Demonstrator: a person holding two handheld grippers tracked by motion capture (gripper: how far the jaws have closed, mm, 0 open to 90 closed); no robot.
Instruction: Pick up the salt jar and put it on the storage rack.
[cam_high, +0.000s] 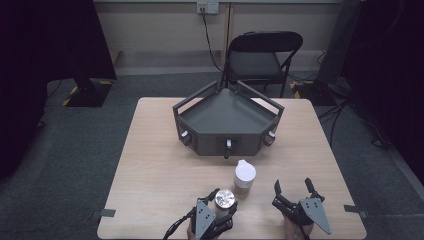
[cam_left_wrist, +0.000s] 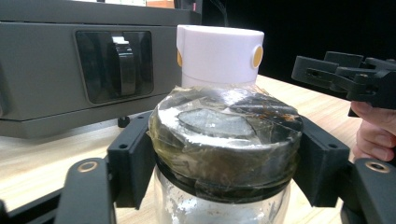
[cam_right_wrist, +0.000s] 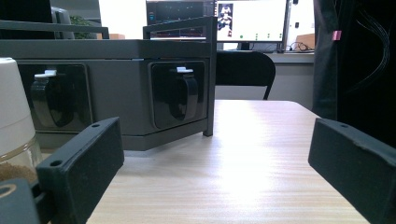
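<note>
A small glass jar (cam_high: 225, 198) with a taped, silvery lid (cam_left_wrist: 224, 126) stands near the table's front edge. My left gripper (cam_high: 223, 201) is shut on it, and its black pads (cam_left_wrist: 133, 156) press on both sides of the lid. Just behind it stands a jar with a white cap (cam_high: 244, 176) and brown contents, also seen close behind the held jar (cam_left_wrist: 219, 53). To the right, my right gripper (cam_high: 293, 188) rests low on the table with its jaws wide open and nothing between them. The white-capped jar (cam_right_wrist: 11, 107) is at the left edge of the right gripper view.
A dark grey angular tray (cam_high: 200, 112) with railings and front knobs (cam_high: 228, 146) sits mid-table behind the jars. A black folding chair (cam_high: 262, 55) stands beyond the far edge. Bare tabletop (cam_high: 150, 165) lies to the left and right of the tray.
</note>
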